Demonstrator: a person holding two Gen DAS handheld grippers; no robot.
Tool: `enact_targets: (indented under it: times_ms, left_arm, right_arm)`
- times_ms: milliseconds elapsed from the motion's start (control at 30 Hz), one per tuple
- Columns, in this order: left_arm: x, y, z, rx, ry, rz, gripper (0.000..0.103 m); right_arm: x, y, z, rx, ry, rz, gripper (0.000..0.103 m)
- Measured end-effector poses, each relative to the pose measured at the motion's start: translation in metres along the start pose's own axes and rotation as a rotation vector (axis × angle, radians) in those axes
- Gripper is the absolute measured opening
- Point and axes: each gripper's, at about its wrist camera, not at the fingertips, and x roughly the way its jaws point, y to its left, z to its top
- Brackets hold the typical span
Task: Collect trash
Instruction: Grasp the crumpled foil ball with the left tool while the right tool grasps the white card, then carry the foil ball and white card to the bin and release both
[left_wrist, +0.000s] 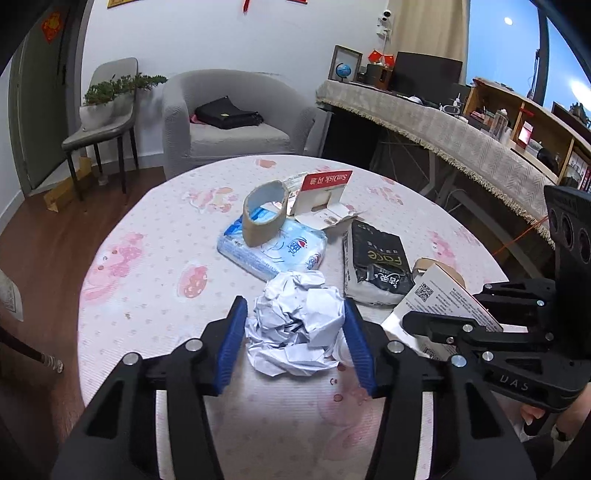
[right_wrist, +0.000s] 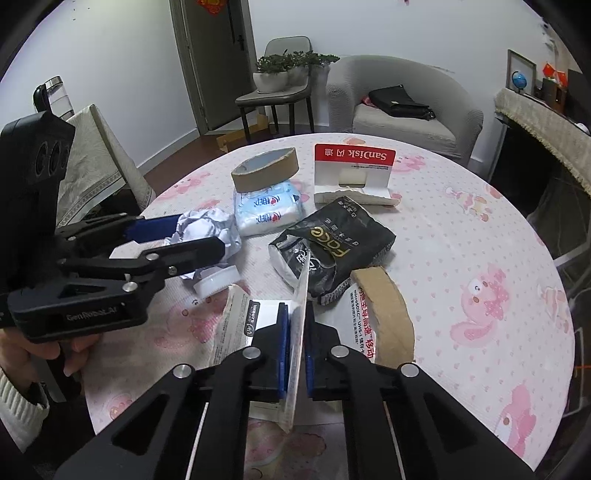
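Left tongs (left_wrist: 295, 325) stand wide apart astride the crumpled paper ball (left_wrist: 299, 325), blue pads flanking it but seemingly not yet squeezing, presumably lined up to pinch it off the surface (left_wrist: 147, 295). Right tongs (right_wrist: 295, 332) are closed nearly flat on a thin printed card package (right_wrist: 297, 332), held edge-up so it clears the clutter. Black pouch (right_wrist: 332, 247), tissue pack (right_wrist: 266, 210) and cardboard tape rings (right_wrist: 264, 170) lie mid-surface, still to be collected.

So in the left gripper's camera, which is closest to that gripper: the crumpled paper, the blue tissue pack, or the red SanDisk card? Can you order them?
1. Crumpled paper: between the left gripper's open fingers.
2. Blue tissue pack: just beyond it, mid-table, under a cardboard ring.
3. Red SanDisk card: farthest, standing toward the table's far side.
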Motion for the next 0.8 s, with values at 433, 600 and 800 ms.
enact_targets:
  times_ms: [433,600,800]
  left_arm:
    - [-0.043,0.011,-0.007,-0.050,-0.078,0.021,0.050]
    - [-0.061,0.017,-0.017,-0.059,-0.080,0.050,0.050]
    - [-0.084,0.029,-0.032,-0.075,-0.089,0.091,0.050]
  right_arm:
    - [-0.019,0.016,-0.003,0.018,-0.030,0.036,0.001]
    - [-0.033,0.022,-0.004,0.019,-0.067,0.016,0.001]
    - [-0.049,0.031,-0.005,0.026,-0.110,0.026,0.001]
